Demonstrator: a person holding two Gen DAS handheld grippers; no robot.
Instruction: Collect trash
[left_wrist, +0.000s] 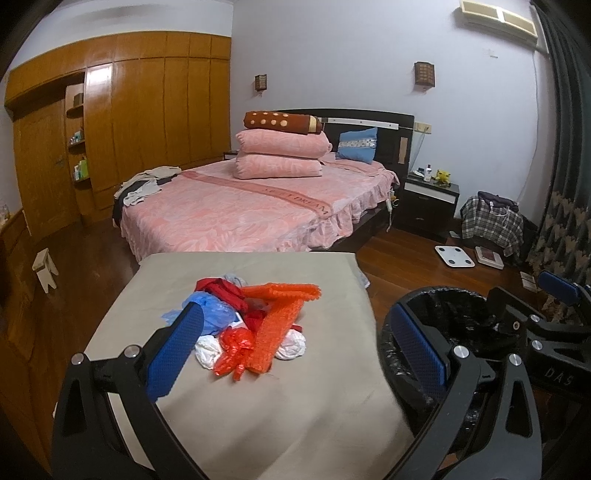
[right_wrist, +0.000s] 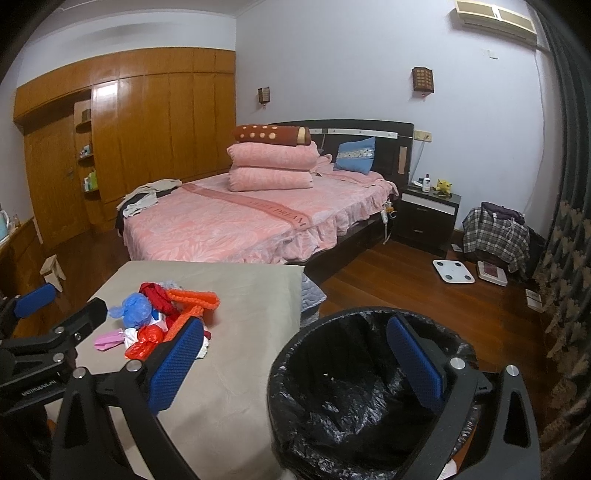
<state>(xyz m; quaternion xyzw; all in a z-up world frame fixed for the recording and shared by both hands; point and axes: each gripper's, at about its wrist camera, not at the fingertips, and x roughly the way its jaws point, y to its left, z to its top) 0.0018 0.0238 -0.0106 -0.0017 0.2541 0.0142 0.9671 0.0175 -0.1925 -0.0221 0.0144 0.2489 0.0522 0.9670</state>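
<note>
The left gripper (left_wrist: 295, 354) is held level above the near edge of the grey-covered table (left_wrist: 258, 406), its two blue-padded fingers (left_wrist: 177, 347) spread wide with nothing between them; it points toward the trash pile (left_wrist: 255, 325) in the middle of the cloth. The right gripper (right_wrist: 295, 358) hangs over the bin (right_wrist: 332, 424), also spread wide and empty, one pad over the table's right edge and the other over the bin's mouth. In the right wrist view the left gripper shows at the far left, beside the pile.

The pile is one loose heap: one orange mesh net (left_wrist: 280, 314), one crumpled blue bag (left_wrist: 210, 314), dark red cloth or plastic behind it, a shiny red wrapper (left_wrist: 236, 347) in front, two white crumpled wads (left_wrist: 291, 347), and one pink scrap (right_wrist: 107, 341) seen only from the right wrist. Exact piece count under the heap cannot be told.

One round bin lined with a black bag stands just beside the table's right side. Beyond lies one bed (left_wrist: 236, 206) with two stacked pink pillows, one brown spotted bolster and one blue cushion, and one dark nightstand (left_wrist: 428, 199)
</note>
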